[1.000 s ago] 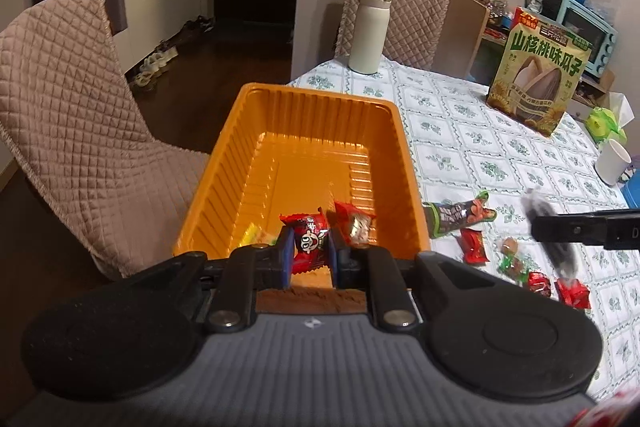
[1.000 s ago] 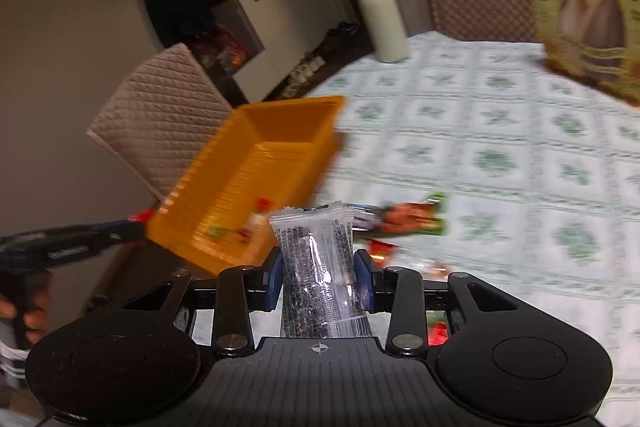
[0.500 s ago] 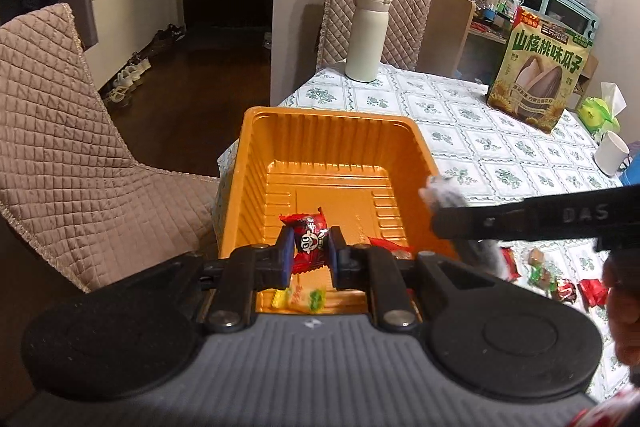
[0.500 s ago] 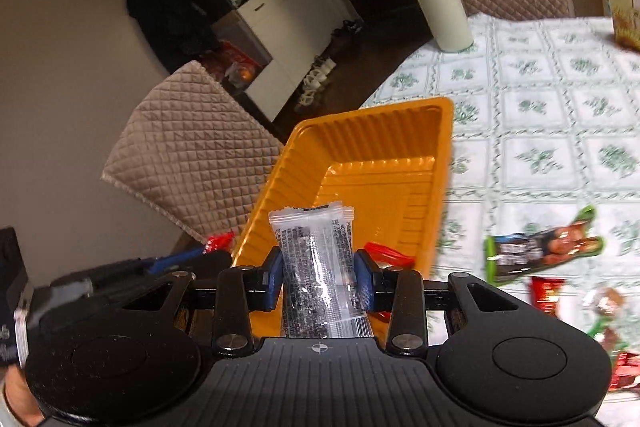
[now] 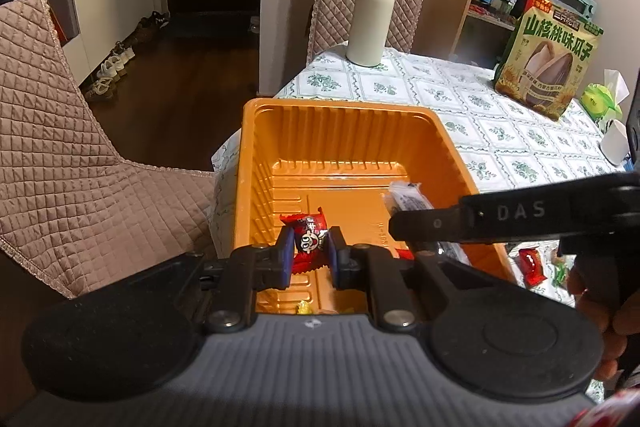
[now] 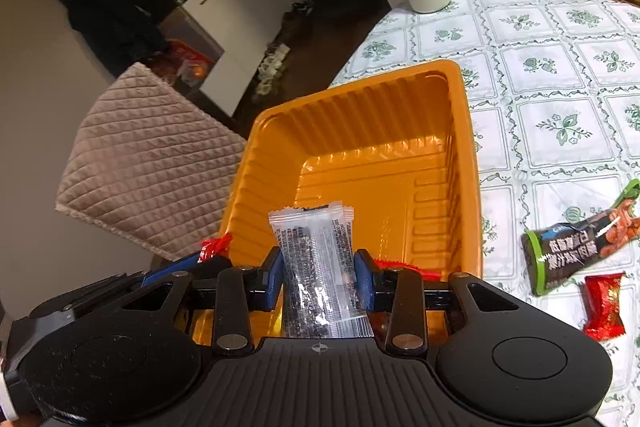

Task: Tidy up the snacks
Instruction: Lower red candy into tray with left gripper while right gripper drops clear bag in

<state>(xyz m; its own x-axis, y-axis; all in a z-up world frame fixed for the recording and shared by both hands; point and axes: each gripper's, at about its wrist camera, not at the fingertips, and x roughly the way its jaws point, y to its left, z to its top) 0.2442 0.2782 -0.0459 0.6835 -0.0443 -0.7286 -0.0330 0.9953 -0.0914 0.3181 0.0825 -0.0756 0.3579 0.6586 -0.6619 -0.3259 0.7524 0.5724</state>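
Observation:
An orange plastic tray (image 5: 344, 115) (image 6: 360, 95) sits at the table's corner. Over its near end my left gripper (image 5: 310, 253) is shut on a red wrapped candy (image 5: 308, 241). My right gripper (image 6: 319, 273) is shut on a clear packet of dark seeds (image 6: 316, 267), also above the tray's near end. In the left wrist view that packet (image 5: 408, 201) pokes out past the right gripper's black body (image 5: 512, 215), which reaches in from the right. In the right wrist view the left gripper's blue pads (image 6: 172, 269) and the red candy's end (image 6: 216, 247) show at the tray's left rim. A red wrapper (image 6: 396, 265) lies in the tray.
Loose snacks lie on the tablecloth right of the tray: a dark green-edged packet (image 6: 580, 239) and a red candy (image 6: 604, 305) (image 5: 530, 263). A white bottle (image 5: 370, 15), a large sunflower-seed bag (image 5: 548, 63) and a white cup (image 5: 616, 147) stand farther back. Quilted chairs (image 5: 60, 131) flank the table.
Both grippers have travelled leftward over the tray with their snacks still held. The right gripper, earlier above the loose snacks, now reaches over the tray's right rim.

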